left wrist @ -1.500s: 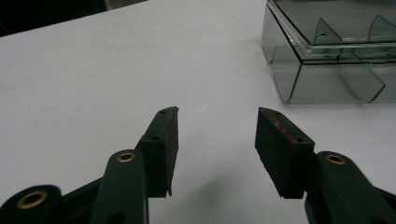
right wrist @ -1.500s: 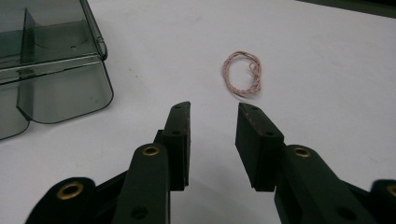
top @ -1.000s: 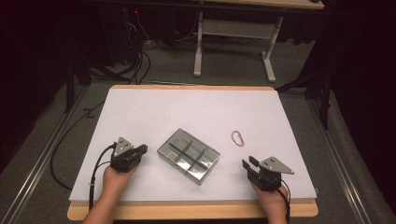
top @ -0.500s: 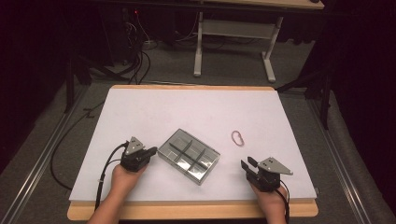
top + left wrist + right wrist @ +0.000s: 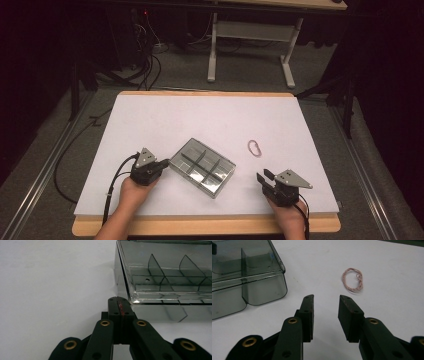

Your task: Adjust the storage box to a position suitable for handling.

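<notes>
A clear smoky plastic box with inner dividers lies closed in the middle of the white table. My left gripper is shut with nothing in it, its tips right at the box's near left corner, at or just short of the lid's edge. My right gripper rests near the front right edge with its jaws open and nothing between them. A small loop of pink string lies beyond it, to the right of the box; it also shows ahead of the right jaws as a coiled loop of string.
The white table top has a wooden rim at the front. Cables trail from both grippers over the front edge. Beyond the table are a dark floor, cables and a desk's white legs.
My left gripper has moved right toward the box's left corner and now sits against it. The right gripper and the string have stayed put.
</notes>
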The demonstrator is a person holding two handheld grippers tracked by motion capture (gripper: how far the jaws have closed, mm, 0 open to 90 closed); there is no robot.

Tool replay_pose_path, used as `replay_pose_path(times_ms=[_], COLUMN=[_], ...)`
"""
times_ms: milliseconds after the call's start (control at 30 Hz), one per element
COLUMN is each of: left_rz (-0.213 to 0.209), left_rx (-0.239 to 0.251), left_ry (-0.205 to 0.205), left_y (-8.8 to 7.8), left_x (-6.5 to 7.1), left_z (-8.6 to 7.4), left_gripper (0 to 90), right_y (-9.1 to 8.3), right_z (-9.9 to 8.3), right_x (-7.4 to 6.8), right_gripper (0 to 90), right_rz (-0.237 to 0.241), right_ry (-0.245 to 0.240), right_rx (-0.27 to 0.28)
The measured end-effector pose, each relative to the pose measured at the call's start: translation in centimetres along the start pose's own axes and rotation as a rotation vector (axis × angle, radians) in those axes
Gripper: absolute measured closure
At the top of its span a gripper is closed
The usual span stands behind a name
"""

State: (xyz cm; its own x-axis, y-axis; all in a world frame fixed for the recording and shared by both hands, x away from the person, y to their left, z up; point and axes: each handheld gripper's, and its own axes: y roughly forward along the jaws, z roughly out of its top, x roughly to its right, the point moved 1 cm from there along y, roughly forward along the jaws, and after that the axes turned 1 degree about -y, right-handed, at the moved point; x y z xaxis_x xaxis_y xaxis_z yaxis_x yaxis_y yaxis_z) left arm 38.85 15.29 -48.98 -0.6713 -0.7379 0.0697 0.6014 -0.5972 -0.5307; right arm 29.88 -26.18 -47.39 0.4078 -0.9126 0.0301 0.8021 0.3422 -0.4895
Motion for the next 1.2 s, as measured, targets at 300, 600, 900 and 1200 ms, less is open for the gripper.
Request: replay_pose_path(times_ms=[300, 600, 900, 1200], left_rz=[-0.017, -0.061, -0.13, -0.198], left_rx=[-0.003, -0.01, -0.016, -0.023], left_ry=[0.007, 0.028, 0.08, 0.131], left_y=[-0.3, -1.0, -1.5, -1.5], left_x=[0.6, 2.6, 6.0, 9.1], left_z=[-0.2, -0.7, -1.1, -1.1], left_gripper=[90.0, 90.0, 90.0, 90.0], right_y=[0.1, 0.4, 0.4, 0.1], right_z=[-0.2, -0.1, 0.0, -0.2], right_x=[0.0, -0.3, -0.5, 0.1], right_gripper=[66.0, 62.9, 65.3, 70.0], right_rz=[0.003, -0.002, -0.012, -0.013], right_ry=[0.005, 0.013, 0.01, 0.013], right_rx=[-0.002, -0.024, -0.035, -0.039])
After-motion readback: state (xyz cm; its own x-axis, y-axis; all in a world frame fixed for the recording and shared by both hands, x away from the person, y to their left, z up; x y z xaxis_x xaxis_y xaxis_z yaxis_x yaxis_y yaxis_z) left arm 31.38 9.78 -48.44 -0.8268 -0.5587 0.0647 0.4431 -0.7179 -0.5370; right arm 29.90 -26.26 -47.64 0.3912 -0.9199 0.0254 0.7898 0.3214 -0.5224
